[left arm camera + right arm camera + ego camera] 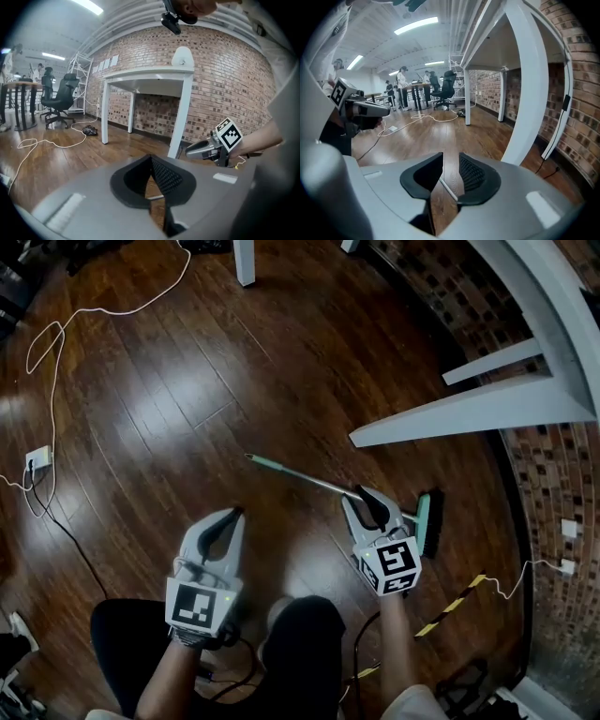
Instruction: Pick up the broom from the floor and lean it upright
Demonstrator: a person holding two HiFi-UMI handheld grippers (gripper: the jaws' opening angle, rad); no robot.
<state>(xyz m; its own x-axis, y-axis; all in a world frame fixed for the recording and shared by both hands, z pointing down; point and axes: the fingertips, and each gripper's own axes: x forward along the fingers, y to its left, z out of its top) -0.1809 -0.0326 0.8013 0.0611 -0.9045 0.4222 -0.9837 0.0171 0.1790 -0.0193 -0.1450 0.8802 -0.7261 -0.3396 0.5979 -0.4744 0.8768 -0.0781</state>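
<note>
Broom [305,478] lies flat on the dark glossy plank floor [187,399], over toward the floor's right edge by the brick wall [548,474]. It has a thin metal shaft, a teal grip [258,461] pointing to mid-floor, and a teal head [428,521] with short black bristles toward the wall.

Right gripper [451,160]: grey plastic shell, black ribbed pads, jaws apart. Floor shows through the gap and the shaft crosses under it, with the pads not pressing on it. In the head view it sits over the shaft just short of the head.

Left gripper [151,159]: tips closed together, nothing clamped. It is out over bare floor, left of the shaft.

White table [469,413], with painted square legs and bars, stands just beyond the broom, close to the head. Loose white cable [112,312] runs to a white socket block [37,460] at the left edge. Yellow-black striped tape [457,601] is on the floor near the wall.
</note>
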